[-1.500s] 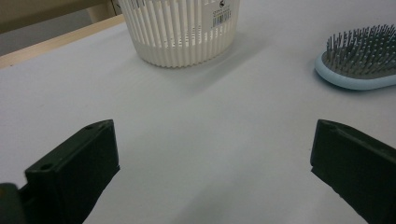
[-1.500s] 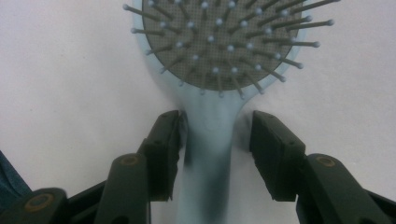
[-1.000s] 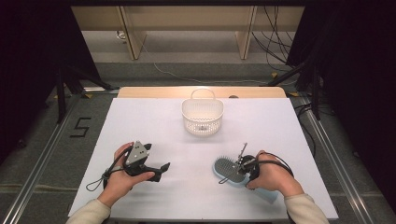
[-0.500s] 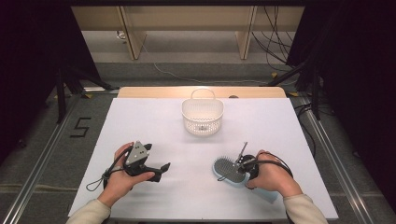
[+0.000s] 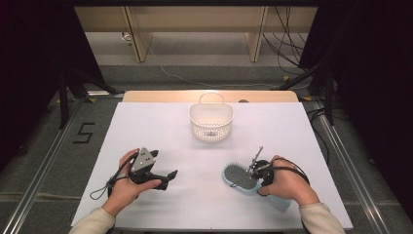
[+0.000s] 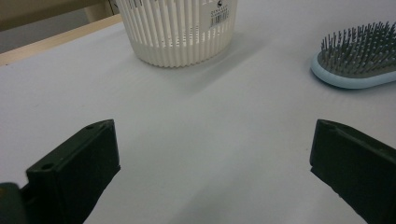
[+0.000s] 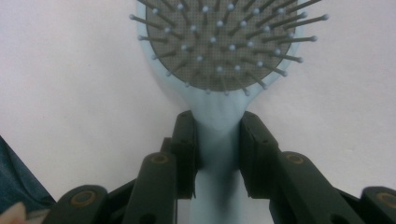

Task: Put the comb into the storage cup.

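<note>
On the left side of the white counter (image 5: 146,131), the person's left hand (image 5: 124,187) holds the left tool (image 5: 168,176) low over the surface, its jaws spread wide with nothing between them; in the left gripper view they frame bare counter. Toward the middle and farther back stands a white slatted basket (image 5: 211,123) with a handle, upright, well apart from both tools. To the right, near the front edge, lies a light blue hairbrush (image 5: 238,176), bristles up, its head pointing left toward the centre of the counter. The right tool (image 7: 217,144), held in the right hand (image 5: 287,183), has its jaws closed against both sides of the brush's neck just below the bristle pad, as the right gripper view shows, pads touching the handle on either side.
</note>
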Demonstrator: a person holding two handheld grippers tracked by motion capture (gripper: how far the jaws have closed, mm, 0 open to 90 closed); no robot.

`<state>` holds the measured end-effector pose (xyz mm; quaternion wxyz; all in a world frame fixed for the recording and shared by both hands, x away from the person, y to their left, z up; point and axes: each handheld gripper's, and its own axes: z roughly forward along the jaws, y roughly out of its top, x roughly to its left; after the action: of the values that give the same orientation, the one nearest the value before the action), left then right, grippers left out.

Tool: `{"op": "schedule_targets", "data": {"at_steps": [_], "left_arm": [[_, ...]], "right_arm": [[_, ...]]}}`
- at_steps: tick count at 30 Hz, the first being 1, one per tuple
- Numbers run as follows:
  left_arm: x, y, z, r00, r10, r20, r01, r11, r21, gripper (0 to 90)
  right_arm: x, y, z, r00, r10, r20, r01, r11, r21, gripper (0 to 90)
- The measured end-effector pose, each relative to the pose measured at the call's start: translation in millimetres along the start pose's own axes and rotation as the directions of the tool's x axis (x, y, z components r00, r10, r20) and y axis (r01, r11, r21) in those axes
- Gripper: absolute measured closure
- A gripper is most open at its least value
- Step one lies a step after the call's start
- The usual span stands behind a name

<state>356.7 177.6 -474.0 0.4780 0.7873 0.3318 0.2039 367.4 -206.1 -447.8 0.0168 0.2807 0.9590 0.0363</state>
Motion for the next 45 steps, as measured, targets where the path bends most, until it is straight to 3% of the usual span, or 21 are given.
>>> {"op": "schedule_targets", "data": {"at_steps": [6,12,15,18,19,20,21,23,34,37,45], "left_arm": [[-0.2,0.1,0.0,1.0,0.0,-0.001,0.0,1.0,-0.001,0.8],[0.0,0.1,-0.1,1.0,0.0,-0.003,0.0,1.0,-0.001,0.9],[0.2,0.2,-0.4,1.0,-0.001,-0.004,0.001,1.0,-0.002,0.9],[0.2,0.2,-0.5,1.0,-0.001,-0.003,0.001,1.0,-0.003,0.9],[0.2,0.2,-0.5,1.0,-0.001,-0.003,0.001,1.0,-0.003,0.9],[0.2,0.2,-0.5,1.0,-0.001,-0.003,0.001,1.0,-0.004,0.9],[0.2,0.2,-0.5,1.0,-0.001,-0.003,0.001,1.0,-0.004,0.9],[0.2,0.3,-0.7,1.0,-0.001,-0.003,0.001,1.0,-0.004,0.9],[0.4,0.2,-0.7,1.0,0.002,-0.005,-0.002,1.0,-0.003,1.0],[0.4,0.2,-0.7,1.0,0.005,-0.004,-0.005,1.0,-0.002,1.0],[0.2,0.2,-0.6,1.0,0.003,-0.004,-0.003,1.0,-0.003,1.2]], "right_arm": [[-0.4,-1.8,-7.7,0.9999,-0.003,0.01,0.003,0.999,-0.046,70.4],[0.6,-2.8,-19.3,0.9994,-0.002,0.035,0.006,0.991,-0.135,70.4],[-0.2,-3.5,-23.2,0.9983,0.002,0.059,0.012,0.974,-0.225,70.4],[-1.0,-5.1,-23.0,0.9962,0.012,0.086,0.017,0.946,-0.323,70.4],[-1.0,-5.1,-23.0,0.9962,0.012,0.086,0.017,0.946,-0.323,70.4],[-2.4,-6.6,-21.6,0.9957,0.022,0.09,0.012,0.933,-0.359,70.4],[-2.4,-6.6,-21.6,0.9957,0.022,0.09,0.012,0.933,-0.359,70.4],[-4.5,-8.4,-18.3,0.9956,0.047,0.08,-0.012,0.918,-0.396,70.4],[-6.3,-10.8,-11.7,0.9965,0.05,0.067,-0.015,0.895,-0.445,70.3],[-6.5,-10.6,-10.3,0.9956,0.064,0.069,-0.023,0.878,-0.478,70.3],[-6.5,-10.5,-10.9,0.9942,0.078,0.073,-0.028,0.851,-0.524,70.3]]}}
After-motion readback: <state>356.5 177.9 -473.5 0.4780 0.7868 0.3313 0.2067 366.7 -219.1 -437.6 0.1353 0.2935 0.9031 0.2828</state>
